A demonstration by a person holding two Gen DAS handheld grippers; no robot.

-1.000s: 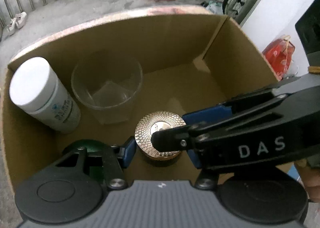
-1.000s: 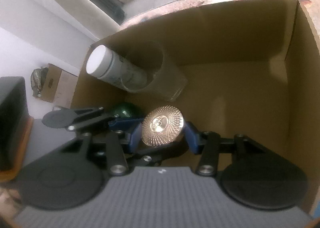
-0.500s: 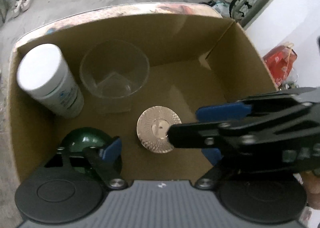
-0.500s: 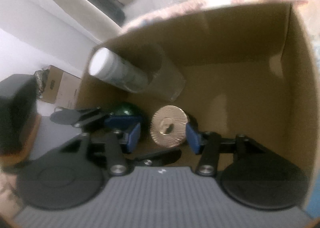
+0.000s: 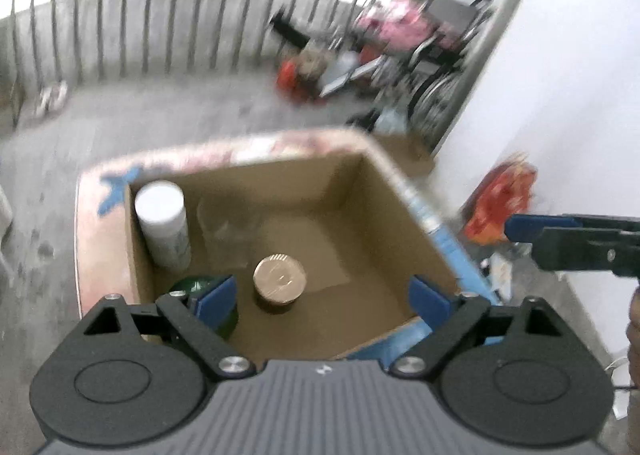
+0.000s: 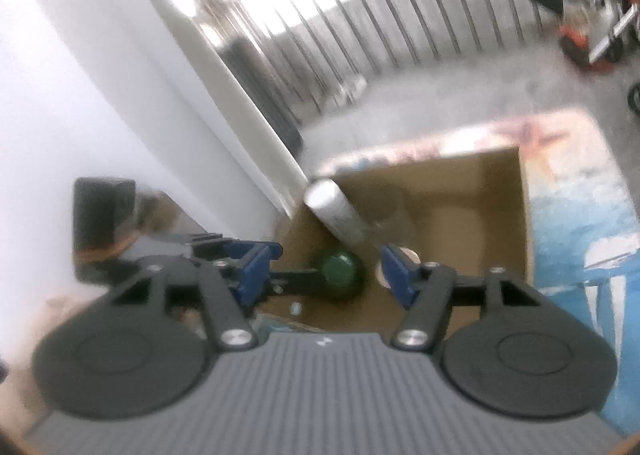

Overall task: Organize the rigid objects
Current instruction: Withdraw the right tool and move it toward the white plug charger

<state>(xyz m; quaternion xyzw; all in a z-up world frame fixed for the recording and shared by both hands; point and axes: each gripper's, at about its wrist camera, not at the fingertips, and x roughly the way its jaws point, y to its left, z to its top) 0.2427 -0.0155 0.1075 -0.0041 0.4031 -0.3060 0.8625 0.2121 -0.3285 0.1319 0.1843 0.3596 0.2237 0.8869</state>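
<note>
An open cardboard box holds a white bottle, a clear glass, a gold-lidded jar and a dark green jar. My left gripper is open and empty, raised above the box's near side. My right gripper is open and empty, also raised above the box; the white bottle, the green jar and the edge of the gold jar show below it. One right finger shows at the right of the left wrist view.
The box stands on a painted pink and blue surface. A white wall is beside it, a railing behind. Bicycles and clutter lie on the concrete floor. A dark box sits at left.
The right gripper opened and left the gold-lidded jar standing in the box. Both grippers have risen up out of the box and pulled back; the view is blurred by motion.
</note>
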